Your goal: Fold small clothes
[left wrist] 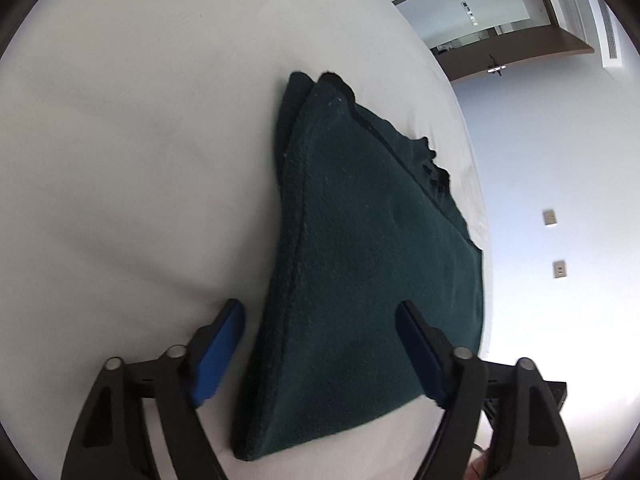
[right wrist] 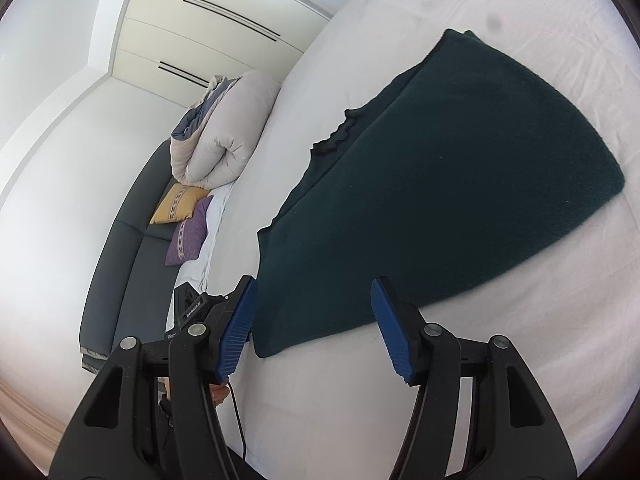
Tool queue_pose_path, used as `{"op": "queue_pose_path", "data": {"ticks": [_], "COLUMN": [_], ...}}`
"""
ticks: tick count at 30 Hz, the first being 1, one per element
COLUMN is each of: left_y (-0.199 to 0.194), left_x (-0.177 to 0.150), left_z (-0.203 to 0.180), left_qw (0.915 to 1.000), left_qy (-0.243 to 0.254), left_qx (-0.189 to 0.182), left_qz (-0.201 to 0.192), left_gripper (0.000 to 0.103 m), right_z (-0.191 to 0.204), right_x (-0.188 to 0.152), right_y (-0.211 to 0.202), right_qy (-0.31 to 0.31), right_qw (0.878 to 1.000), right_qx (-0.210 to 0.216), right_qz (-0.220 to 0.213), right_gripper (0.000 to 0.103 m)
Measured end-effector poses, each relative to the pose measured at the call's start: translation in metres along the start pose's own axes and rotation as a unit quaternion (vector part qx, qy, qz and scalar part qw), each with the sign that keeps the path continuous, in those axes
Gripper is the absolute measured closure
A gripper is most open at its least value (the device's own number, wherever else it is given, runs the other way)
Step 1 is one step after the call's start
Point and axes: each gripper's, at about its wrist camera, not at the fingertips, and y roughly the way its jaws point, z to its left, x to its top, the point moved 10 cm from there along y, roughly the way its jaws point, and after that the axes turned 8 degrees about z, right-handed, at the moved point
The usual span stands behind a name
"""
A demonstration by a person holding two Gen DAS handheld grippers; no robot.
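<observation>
I see both grippers, left gripper and right gripper, spread wide, holding nothing. Folded dark green garment lies on white bed; its underlayers are hidden.

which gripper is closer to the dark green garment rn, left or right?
Roughly equal; left marginally. The left gripper is open with its fingers straddling the dark green garment's near edge on the white bed sheet. The right gripper is open over the garment's near corner.

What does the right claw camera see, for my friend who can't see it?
A folded dark green woolly garment lies on a white bed sheet, with the open blue-padded right claw hovering at its near edge. A rolled cream duvet sits behind.
</observation>
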Motion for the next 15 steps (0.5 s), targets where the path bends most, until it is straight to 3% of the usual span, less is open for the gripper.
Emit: {"op": "queue_pose_path", "data": {"ticks": [1, 2, 4, 6, 8, 11, 15], "left_y": [0.006, 0.012, 0.015, 0.01, 0.009, 0.009, 0.008], "left_x": [-0.006, -0.009, -0.01, -0.009, -0.008, -0.009, -0.008], "left_z": [-0.003, -0.003, 0.0, 0.002, 0.008, 0.015, 0.018], "left_qw": [0.9995, 0.9991, 0.9995, 0.9987, 0.9986, 0.9976, 0.9977], "left_qy": [-0.009, -0.011, -0.007, -0.01, -0.014, -0.017, -0.014], "left_qx": [-0.025, -0.031, -0.027, -0.049, -0.051, -0.067, -0.062], "left_qz": [0.019, 0.027, 0.017, 0.005, 0.0, -0.008, -0.023], "left_gripper": [0.045, 0.045, 0.05, 0.055, 0.075, 0.086, 0.09], "right_z": [0.007, 0.013, 0.026, 0.039, 0.051, 0.066, 0.087], "right_x": [0.001, 0.002, 0.006, 0.009, 0.014, 0.023, 0.029], "right_y": [0.004, 0.01, 0.028, 0.047, 0.068, 0.11, 0.177], "right_qy": [-0.006, -0.012, -0.027, -0.042, -0.053, -0.065, -0.082], "right_qw": [1.0, 1.0, 0.999, 0.998, 0.997, 0.994, 0.987], "right_qx": [0.002, 0.0, -0.006, -0.012, -0.018, -0.026, -0.026], "right_qz": [0.005, 0.009, 0.024, 0.04, 0.055, 0.083, 0.136], "right_gripper": [0.045, 0.045, 0.045, 0.045, 0.045, 0.045, 0.045]}}
